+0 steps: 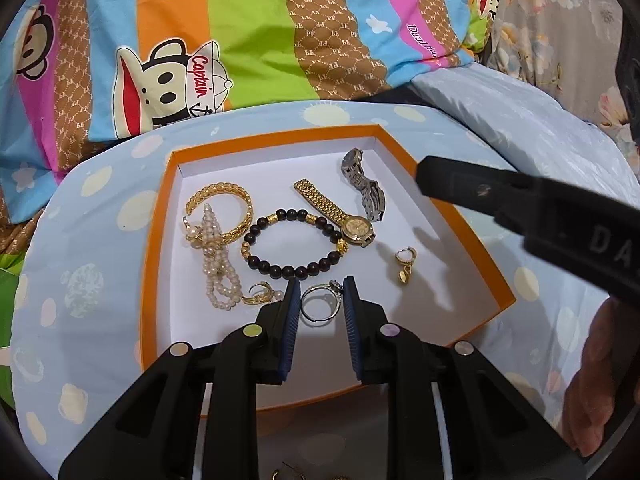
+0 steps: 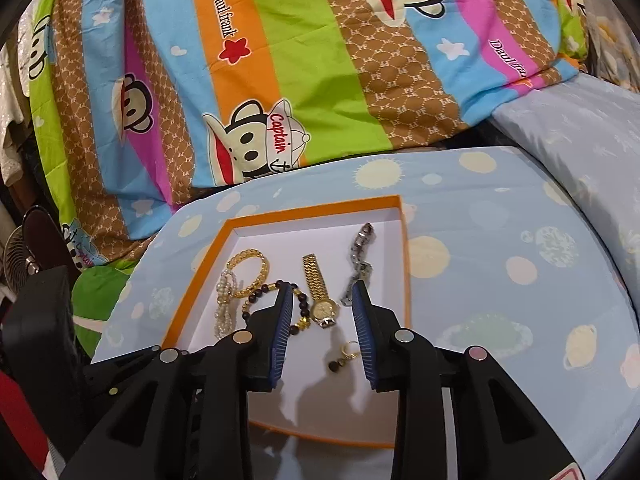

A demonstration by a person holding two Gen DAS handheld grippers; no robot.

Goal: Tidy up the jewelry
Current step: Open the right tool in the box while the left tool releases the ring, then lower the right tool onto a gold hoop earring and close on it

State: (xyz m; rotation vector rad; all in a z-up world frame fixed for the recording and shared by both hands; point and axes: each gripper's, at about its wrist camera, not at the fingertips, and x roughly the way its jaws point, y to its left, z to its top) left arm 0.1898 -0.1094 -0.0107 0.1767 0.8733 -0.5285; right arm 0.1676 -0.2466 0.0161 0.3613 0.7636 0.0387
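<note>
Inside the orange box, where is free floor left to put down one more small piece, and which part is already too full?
In the orange box, bare floor lies along the far wall, beyond the gold bangle, and in the right corner past the gold earring. The left half is crowded: pearl bracelet, bead bracelet and gold watch nearly touch.

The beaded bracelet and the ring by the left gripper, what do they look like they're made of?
Beaded bracelet: dark, round, semi-glossy beads, probably polished wood or stone, with a few gold-coloured metal spacers.

Ring: thin silver-coloured metal band, shiny, with a small setting on top that glints like clear stones; whether they are real cannot be told. It lies between the open fingers of the left gripper.
</note>
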